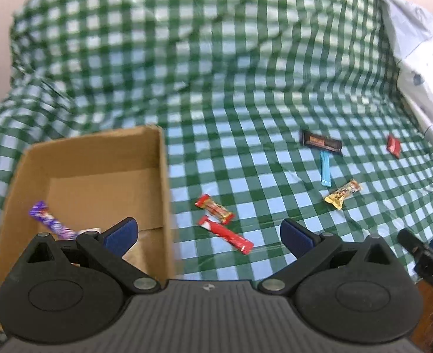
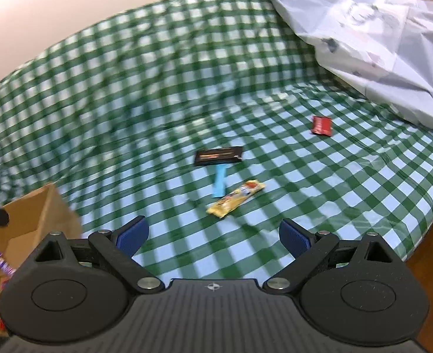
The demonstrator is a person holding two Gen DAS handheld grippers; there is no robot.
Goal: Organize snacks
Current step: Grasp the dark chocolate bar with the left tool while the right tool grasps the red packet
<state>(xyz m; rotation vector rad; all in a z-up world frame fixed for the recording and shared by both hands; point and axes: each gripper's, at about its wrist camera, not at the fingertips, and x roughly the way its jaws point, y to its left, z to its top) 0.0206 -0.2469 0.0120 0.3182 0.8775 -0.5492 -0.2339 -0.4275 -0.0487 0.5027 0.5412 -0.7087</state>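
Green checked cloth (image 1: pixel 245 147) carries loose snacks; cardboard box (image 1: pixel 163 176) sits left. Both left gripper (image 1: pixel 209 235) and right gripper (image 2: pixel 213 235) gape wide, empty. Approach yellow bar (image 2: pixel 235 198) flat, straddling its narrow width.

The print on every wrapper was too small and blurred to read. The black bar (image 1: pixel 321 143) covered the upper end of the blue stick (image 1: pixel 325 170). In the right wrist view the cardboard box (image 2: pixel 37 217) was cut by the left edge, and the purple bar (image 2: pixel 3 264) inside it showed only partly — the checked cloth (image 2: pixel 157 73) behind was smeared
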